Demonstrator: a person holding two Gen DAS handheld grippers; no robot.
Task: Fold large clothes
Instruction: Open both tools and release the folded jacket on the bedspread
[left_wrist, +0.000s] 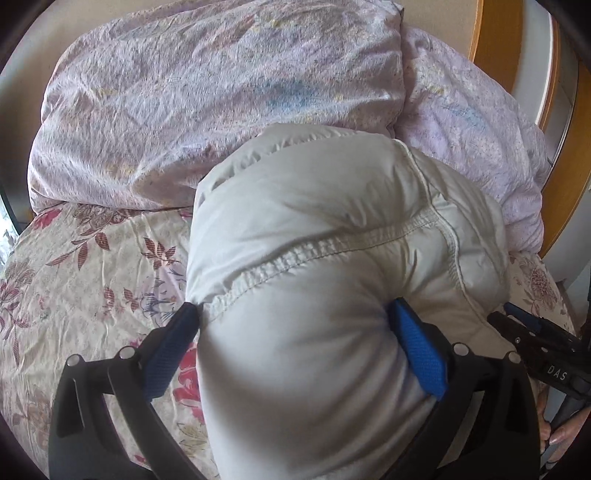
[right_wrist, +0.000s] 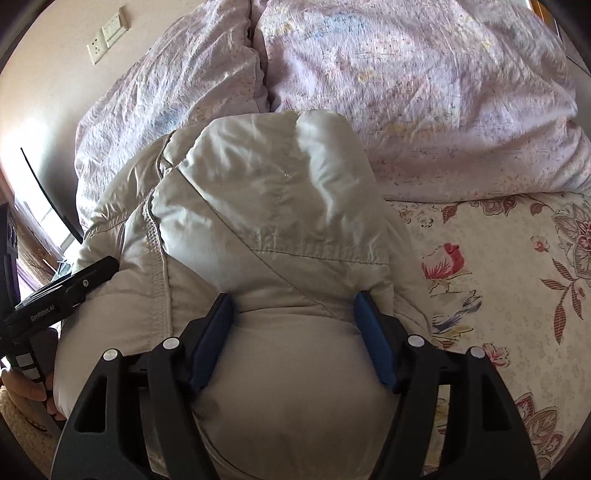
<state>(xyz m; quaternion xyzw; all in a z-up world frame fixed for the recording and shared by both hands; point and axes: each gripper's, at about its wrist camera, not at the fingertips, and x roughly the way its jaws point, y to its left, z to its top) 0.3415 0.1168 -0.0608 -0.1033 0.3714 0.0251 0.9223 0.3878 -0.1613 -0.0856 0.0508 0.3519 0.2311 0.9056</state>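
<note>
A puffy off-white padded jacket (left_wrist: 332, 266) is bunched in a thick mound on a flower-printed bedsheet (left_wrist: 74, 280), its far edge pressed against a crumpled lilac quilt (left_wrist: 207, 96) heaped at the back of the bed.

The left gripper (left_wrist: 295, 317) is seen with its blue-padded fingers (left_wrist: 417, 347) spread wide around a fat fold of the jacket; both pads are pressed into the fabric, so the fold is clamped between them. A stitched seam is seen running across the cloth just beyond the fingertips.

The right gripper (right_wrist: 293, 304) is likewise held wide, closed onto another thick roll of the same jacket (right_wrist: 273, 206), pads sunk into the padding on either side.

The two tools are close together on the jacket: each one's black body is caught at the edge of the other's view.

A wooden bed frame (left_wrist: 495, 33) is noted behind the quilt. A wall switch and socket (right_wrist: 107, 35) are visible in the right wrist view.
</note>
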